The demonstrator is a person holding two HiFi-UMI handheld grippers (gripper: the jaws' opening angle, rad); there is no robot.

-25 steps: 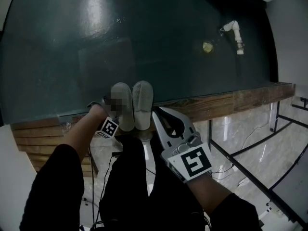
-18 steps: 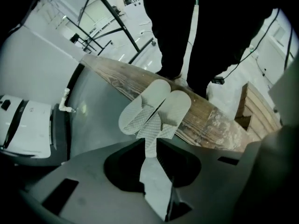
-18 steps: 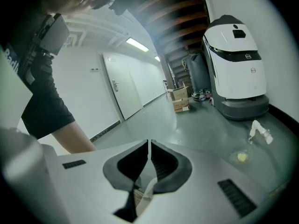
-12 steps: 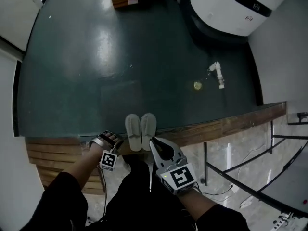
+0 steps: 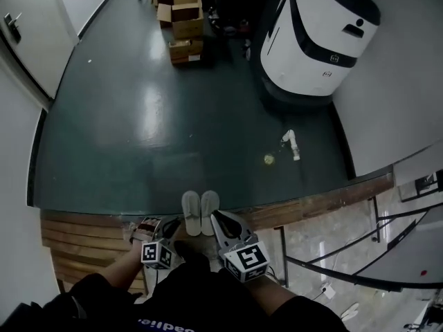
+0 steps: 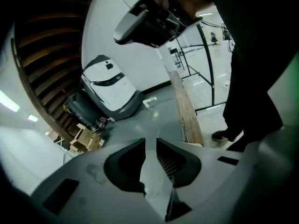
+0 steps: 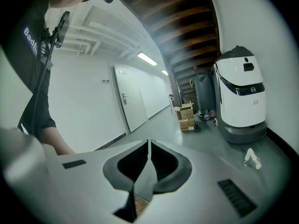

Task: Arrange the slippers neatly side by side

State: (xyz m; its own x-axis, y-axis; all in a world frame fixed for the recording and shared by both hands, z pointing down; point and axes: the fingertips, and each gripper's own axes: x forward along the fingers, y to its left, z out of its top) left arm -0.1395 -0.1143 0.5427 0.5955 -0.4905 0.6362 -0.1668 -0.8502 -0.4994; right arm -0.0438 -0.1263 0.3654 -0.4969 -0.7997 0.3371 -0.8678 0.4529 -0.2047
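Two pale grey slippers, left and right, lie side by side with toes pointing away, at the near edge of the dark green floor. My left gripper hovers just behind and left of the left slipper's heel. In the left gripper view it has a narrow gap between its jaws, with nothing in it. My right gripper points at the right slipper's heel. In the right gripper view it has its tips together and holds nothing. Neither gripper view shows the slippers.
A big white machine stands at the far right and cardboard boxes at the back. A white pipe piece and a small yellow object lie on the floor. A wooden strip edges it, with slats at left.
The head view has pulled back and up, so the slippers look smaller. Both grippers have drawn back toward the body. The left gripper has left the left slipper's heel.
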